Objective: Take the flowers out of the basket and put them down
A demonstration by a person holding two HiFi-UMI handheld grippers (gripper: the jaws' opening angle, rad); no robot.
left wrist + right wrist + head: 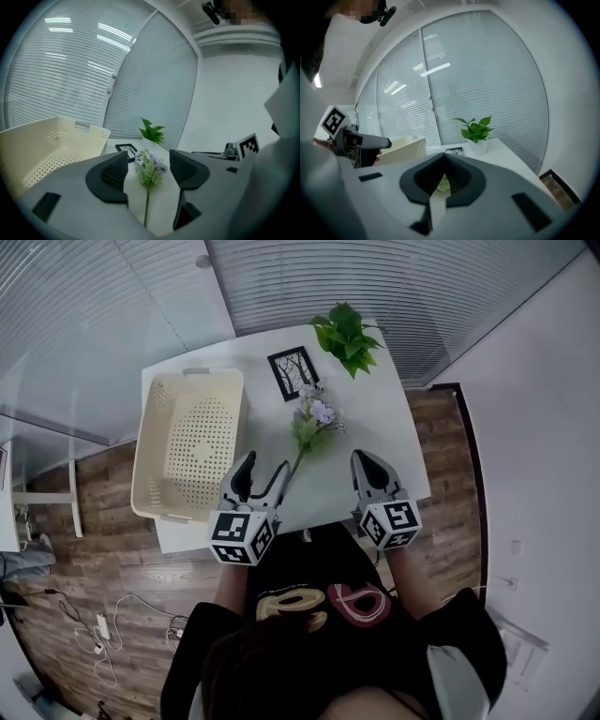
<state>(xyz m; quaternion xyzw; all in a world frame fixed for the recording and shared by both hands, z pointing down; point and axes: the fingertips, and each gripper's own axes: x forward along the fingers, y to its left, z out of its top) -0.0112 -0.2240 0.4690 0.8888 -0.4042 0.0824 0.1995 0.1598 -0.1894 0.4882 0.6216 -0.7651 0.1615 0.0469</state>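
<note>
One flower sprig (314, 418) lies on the white table (389, 427), just right of the empty basket (148, 456), so the task looks essentially done. The left gripper (262, 472) is released, jaws apart at the stem's near end. The right gripper (368, 465) is clenched on nothing.

on the tabletop (375, 427) before you, the basket (192, 446) sits at the left, with the flowers (314, 418) lying just right of it (outside it, stem end toward you). behind the flowers lies the picture frame (293, 371), and the potted plant (347, 337) stands at the far edge, right of the frame. your left tongs (264, 467) hang at the stem's near end, your right tongs (364, 457) further right.
</note>
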